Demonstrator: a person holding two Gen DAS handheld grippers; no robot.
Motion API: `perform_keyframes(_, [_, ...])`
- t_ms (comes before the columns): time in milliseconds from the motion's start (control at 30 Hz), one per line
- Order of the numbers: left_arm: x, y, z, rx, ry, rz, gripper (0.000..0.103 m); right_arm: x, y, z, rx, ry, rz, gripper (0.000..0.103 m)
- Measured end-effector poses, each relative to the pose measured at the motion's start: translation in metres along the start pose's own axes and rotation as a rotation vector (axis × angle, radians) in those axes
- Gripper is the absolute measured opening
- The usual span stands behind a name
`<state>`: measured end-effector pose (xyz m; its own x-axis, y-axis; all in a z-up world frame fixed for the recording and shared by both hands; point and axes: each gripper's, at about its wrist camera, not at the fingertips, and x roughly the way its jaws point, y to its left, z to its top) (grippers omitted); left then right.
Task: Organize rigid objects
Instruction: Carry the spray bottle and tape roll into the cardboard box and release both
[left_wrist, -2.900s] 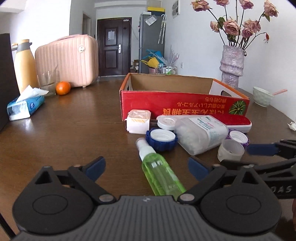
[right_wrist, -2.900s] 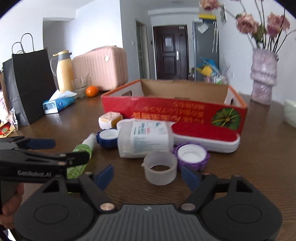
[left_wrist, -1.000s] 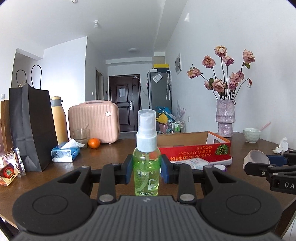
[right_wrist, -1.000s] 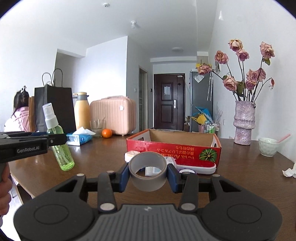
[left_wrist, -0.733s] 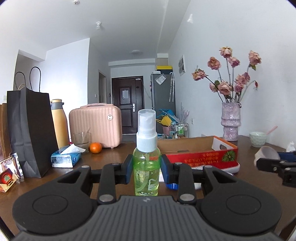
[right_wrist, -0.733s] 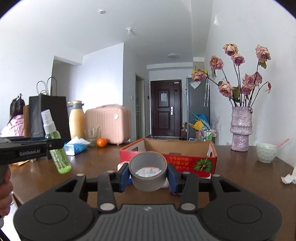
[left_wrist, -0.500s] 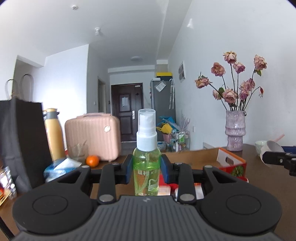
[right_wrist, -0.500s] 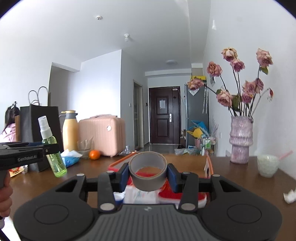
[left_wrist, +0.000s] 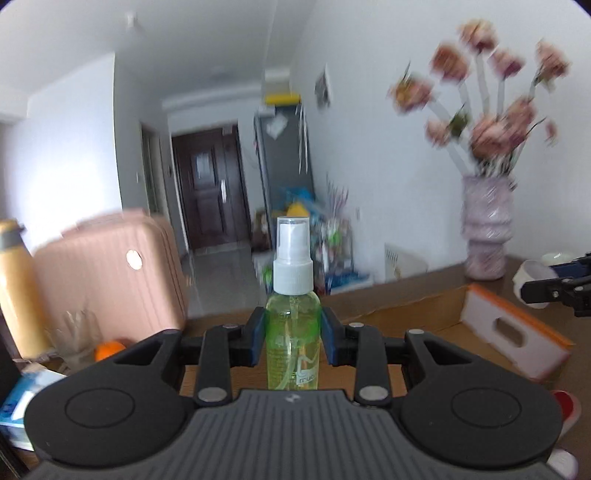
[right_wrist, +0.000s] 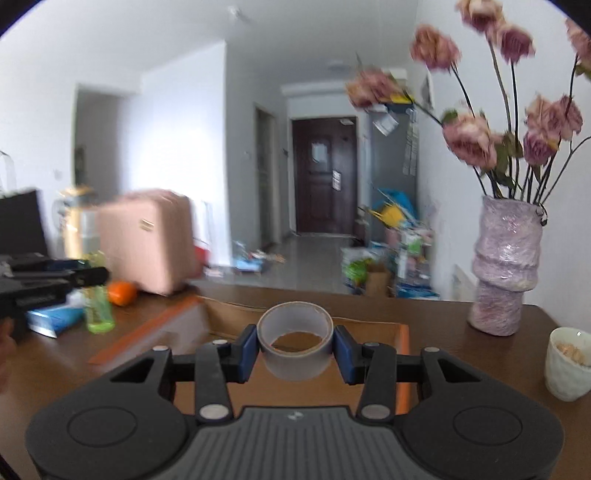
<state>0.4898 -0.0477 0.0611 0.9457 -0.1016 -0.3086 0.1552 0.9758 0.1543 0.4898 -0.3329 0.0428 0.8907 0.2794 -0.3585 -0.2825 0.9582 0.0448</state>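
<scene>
- Green liquid fills the spray bottle (left_wrist: 293, 332), which stands upright between the blue pads of the left gripper (left_wrist: 293, 334); the pads press on both its sides, below the white pump cap.
- In the left wrist view the bottle hangs over the near wall of the open cardboard box (left_wrist: 513, 328), whose orange-edged end panel with a hand slot shows to the right.
- The right gripper (right_wrist: 294, 349) is closed on a roll of grey tape (right_wrist: 294, 339), its hole facing the camera (brown box floor shows through it).
- The roll is held above the box's inside (right_wrist: 229, 314), not touching the floor of the box.
- From the right wrist view the left gripper comes in at the left edge with the green bottle hanging under it, near an orange (right_wrist: 122, 292) and a pink suitcase (right_wrist: 147, 240).
- A mauve vase (right_wrist: 504, 266) of pink roses stands on the brown table (right_wrist: 480, 350), beyond the box's right end; a white cup (right_wrist: 567, 363) sits nearer, well apart from the box.
- The background is smeared with blur in both views.
</scene>
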Motion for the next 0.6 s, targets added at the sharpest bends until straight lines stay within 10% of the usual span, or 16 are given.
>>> perform_keyframes(300, [0.153, -0.010, -0.015, 0.089, 0.389, -0.066, 0.032, 0.145, -0.032, 0.018, -0.056, 0.354, -0.067, 0.043])
perform_keyframes(367, [0.164, -0.007, -0.010, 0.067, 0.417, -0.097, 0.046, 0.169, -0.031, 0.016, -0.045, 0.433, -0.054, 0.044])
perform_keyframes(500, [0.169, -0.010, -0.015, 0.105, 0.439, -0.119, 0.068, 0.187, -0.018, 0.007, -0.086, 0.466, -0.109, 0.085])
perform_keyframes(600, [0.170, -0.011, -0.016, 0.102, 0.457, -0.139, 0.076, 0.180, -0.009, 0.006, -0.095, 0.438, -0.104, 0.085])
